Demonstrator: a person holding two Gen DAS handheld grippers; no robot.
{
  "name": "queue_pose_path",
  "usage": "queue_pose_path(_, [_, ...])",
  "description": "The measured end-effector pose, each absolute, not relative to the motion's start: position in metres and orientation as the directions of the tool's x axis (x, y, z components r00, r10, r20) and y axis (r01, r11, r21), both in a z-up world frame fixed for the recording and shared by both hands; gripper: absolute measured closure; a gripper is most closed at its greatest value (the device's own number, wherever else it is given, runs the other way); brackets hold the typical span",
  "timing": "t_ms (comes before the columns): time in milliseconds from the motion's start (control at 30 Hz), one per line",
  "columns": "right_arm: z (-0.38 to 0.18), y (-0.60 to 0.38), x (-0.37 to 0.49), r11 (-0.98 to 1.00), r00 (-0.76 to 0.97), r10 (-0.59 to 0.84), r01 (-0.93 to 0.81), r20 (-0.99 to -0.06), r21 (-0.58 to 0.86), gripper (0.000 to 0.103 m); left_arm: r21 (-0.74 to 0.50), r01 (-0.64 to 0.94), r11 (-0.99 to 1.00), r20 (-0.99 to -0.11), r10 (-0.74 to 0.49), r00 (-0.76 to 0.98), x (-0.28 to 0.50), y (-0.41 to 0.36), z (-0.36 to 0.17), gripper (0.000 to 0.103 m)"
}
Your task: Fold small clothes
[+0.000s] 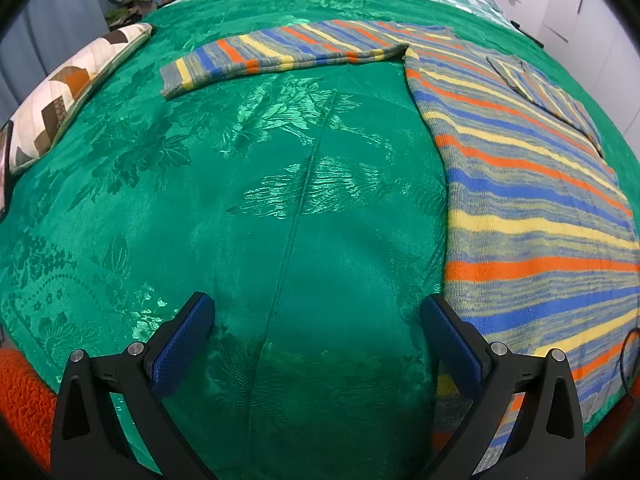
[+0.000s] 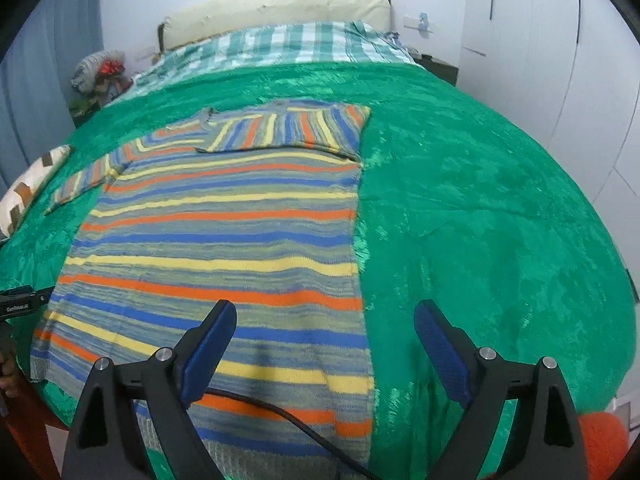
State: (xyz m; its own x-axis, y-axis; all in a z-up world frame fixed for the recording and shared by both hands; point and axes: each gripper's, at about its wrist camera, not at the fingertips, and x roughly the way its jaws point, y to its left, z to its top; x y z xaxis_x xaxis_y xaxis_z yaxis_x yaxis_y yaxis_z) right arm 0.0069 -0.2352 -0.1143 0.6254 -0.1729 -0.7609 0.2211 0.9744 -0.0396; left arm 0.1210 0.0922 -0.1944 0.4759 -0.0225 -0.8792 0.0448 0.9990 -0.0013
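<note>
Hovering, both released: left claw [image 1: 316, 312] over bare bed [image 1: 240, 200]; right claw [image 2: 324, 318] above sweater [image 2: 216, 232] hem; one sleeve [image 1: 280, 54] unfolded, likely next.

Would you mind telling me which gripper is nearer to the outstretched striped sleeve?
Left. The left gripper faces the outstretched striped sleeve across bare green bedspread; the right gripper hovers at the sweater's opposite edge.

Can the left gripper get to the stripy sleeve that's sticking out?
Probably yes. The left gripper is open and empty, and only bare green blanket lies between it and the outstretched sleeve. Nothing blocks the way, though it would need to move forward.
</note>
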Motion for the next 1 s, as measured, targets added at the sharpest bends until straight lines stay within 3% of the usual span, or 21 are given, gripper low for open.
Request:
queue_pose_path(167, [-0.108,-0.227,0.018,0.956,0.528,-0.266,0.251,-0.807,-0.151,0.013,0.000,0.048,0.999,-0.878,-0.022,0.477,0.120,0.092,-0.194,0.000])
queue_pose_path(400, [-0.098,-0.214,0.018,0.921,0.503,-0.385,0.261,-0.774,-0.289,0.013,0.015,0.046,0.999,-0.872,-0.010,0.489,0.118,0.090,-0.195,0.000])
queue_pose_path(1000, [-0.098,-0.214,0.015,0.902,0.467,-0.429,0.272,-0.773,-0.336,0.013,0.017,0.047,0.999,-0.870,-0.008,0.493,0.118,0.090,-0.195,0.000])
